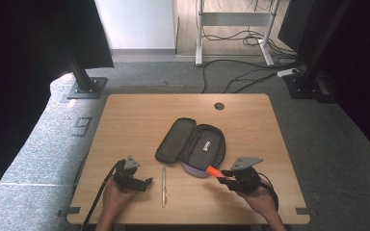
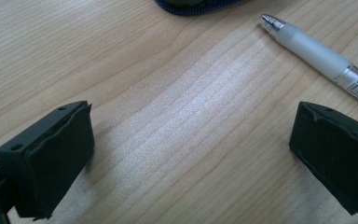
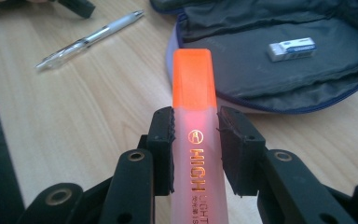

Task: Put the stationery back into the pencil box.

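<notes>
— The pencil case point(image 1: 191, 143) was what it all turned on, I'd say. It lay unzipped and spread flat on the table point(image 1: 125, 115), just ahead of the right gripper point(image 3: 196, 128), whose jaws were pinching an orange highlighter point(image 3: 193, 88) by its frosted barrel, cap pointing toward the case's near rim.

— So the step in hand was packing?

— That was my reading: highlighter picked up, about to go in. The next move seemed to call for carrying it forward over the rim, lowering it onto the grey lining, then letting go without catching the zipper edge.

— And the other hand?

— The left gripper point(image 1: 134, 179) sat low over the wood with its jaws spread wide and nothing between them. A clear pen point(image 2: 321, 58) lay just ahead of its right-hand jaw, a likely next pick.

— Anything already inside?

— A small white eraser point(image 3: 291, 49), beyond the highlighter's cap, on the lining.

— Any writing?

— "HIGH LIGHT" in gold down the barrel, under a small round emblem. The case bore a white tag, the eraser blue print, the pen a barcode sticker; all too small to read.
</notes>
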Tool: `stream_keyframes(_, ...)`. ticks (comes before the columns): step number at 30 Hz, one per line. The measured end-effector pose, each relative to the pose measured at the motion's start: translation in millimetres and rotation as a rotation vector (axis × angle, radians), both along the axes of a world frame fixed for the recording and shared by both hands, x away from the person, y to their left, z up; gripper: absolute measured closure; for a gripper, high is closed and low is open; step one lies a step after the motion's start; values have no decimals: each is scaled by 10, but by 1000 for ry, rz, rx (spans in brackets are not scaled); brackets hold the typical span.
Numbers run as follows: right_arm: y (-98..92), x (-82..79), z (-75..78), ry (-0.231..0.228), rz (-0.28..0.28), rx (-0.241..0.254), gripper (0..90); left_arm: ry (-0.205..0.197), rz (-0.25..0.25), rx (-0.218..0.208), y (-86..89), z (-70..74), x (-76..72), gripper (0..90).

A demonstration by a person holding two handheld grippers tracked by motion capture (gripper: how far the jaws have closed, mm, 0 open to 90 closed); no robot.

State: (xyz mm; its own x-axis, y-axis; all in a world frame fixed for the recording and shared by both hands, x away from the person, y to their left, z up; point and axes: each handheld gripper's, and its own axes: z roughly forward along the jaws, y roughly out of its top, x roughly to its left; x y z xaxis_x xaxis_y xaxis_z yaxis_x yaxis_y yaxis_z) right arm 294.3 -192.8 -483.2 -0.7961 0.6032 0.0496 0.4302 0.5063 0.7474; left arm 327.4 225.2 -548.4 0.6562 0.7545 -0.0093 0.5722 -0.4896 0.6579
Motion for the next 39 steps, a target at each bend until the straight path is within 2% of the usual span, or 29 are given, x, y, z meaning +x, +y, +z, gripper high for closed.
stream_keyframes(14, 33, 258, 54, -29, -53, -8, 657, -1, 0, 0, 0, -1, 0, 0)
stream_keyframes(26, 59, 449, 30, -40, -101, -7, 657, 0, 0, 0, 0, 0, 0, 0)
stream_keyframes(39, 109, 622, 48, -57, -130, -12, 657, 0, 0, 0, 0, 0, 0, 0)
